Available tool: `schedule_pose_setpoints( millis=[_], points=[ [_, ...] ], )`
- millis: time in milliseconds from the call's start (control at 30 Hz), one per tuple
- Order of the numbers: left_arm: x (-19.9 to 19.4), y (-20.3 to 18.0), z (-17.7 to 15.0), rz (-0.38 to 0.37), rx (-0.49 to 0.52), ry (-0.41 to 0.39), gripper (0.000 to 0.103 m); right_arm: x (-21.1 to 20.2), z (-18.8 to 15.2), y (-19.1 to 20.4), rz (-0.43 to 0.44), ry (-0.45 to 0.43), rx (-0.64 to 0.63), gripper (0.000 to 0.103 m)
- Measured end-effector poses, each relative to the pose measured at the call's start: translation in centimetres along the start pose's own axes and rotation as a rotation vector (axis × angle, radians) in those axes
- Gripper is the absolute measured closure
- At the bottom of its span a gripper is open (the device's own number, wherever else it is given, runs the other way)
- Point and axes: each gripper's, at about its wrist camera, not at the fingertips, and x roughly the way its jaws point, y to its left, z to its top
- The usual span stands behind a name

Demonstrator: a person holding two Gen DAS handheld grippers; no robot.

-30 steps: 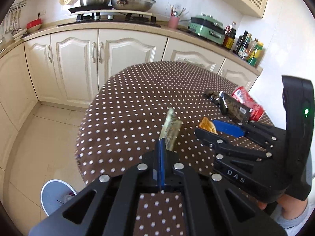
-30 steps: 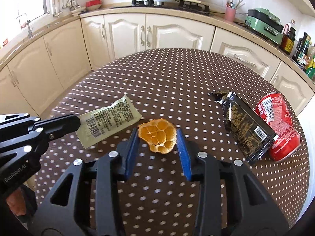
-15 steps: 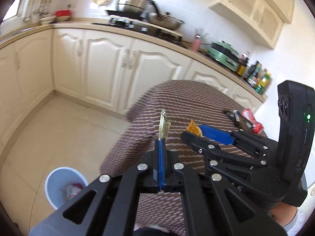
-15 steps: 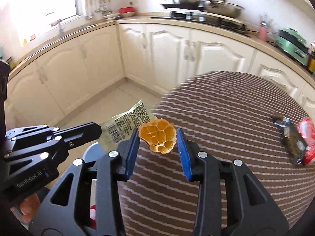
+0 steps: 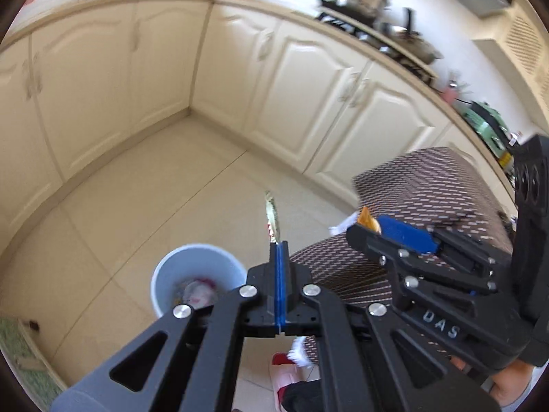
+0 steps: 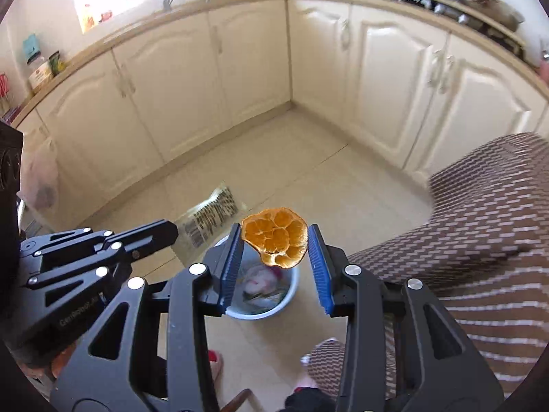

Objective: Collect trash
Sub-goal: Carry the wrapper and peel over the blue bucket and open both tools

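My left gripper (image 5: 279,250) is shut on a pale snack wrapper (image 5: 271,216), seen edge-on in the left wrist view and flat in the right wrist view (image 6: 211,214). My right gripper (image 6: 274,240) is shut on an orange peel (image 6: 276,237), which also shows in the left wrist view (image 5: 368,219). Both are held in the air off the table's left edge, above the floor. A light blue trash bin (image 5: 195,274) with rubbish inside stands on the floor below; in the right wrist view the bin (image 6: 264,309) lies directly under the peel.
The brown dotted table (image 6: 480,240) is to the right. Cream kitchen cabinets (image 6: 240,68) line the far walls around a tiled floor (image 5: 154,189). The person's feet (image 6: 315,350) show near the bottom. A green mat (image 5: 17,353) lies at the lower left.
Both grippers have swung left off the table with their loads and tilted down toward the floor. The bin has come under them. The can and black wrapper have left view.
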Motion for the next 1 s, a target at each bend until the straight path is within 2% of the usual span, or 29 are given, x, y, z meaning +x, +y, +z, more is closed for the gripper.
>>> schedule_pose_setpoints(
  millis=[133, 400, 500, 567, 633, 1000],
  points=[
    [3.0, 3.4, -0.1, 0.042, -0.050, 0.049, 0.103, 4.2, -0.2, 1.4, 0.035, 0.055, 0.009, 0.065],
    [7.6, 6.1, 0.0, 0.078, -0.089, 0.106, 0.102, 9.9, -0.1, 1.4, 0.055, 0.119, 0.034, 0.065],
    [9.0, 6.5, -0.3, 0.094, -0.093, 0.138, 0.096, 11.2, -0.4, 1.4, 0.058, 0.142, 0.038, 0.065],
    [9.5, 6.7, -0.6, 0.111, -0.095, 0.146, 0.087, 11.6, -0.7, 1.6, 0.055, 0.152, 0.039, 0.065],
    [9.8, 7.3, -1.0, 0.119, -0.101, 0.153, 0.082, 11.9, -1.1, 1.5, 0.055, 0.161, 0.045, 0.065],
    [9.6, 9.2, -2.1, 0.138, -0.138, 0.165, 0.071, 13.0, -1.1, 2.3, 0.056, 0.176, 0.045, 0.065]
  ],
)
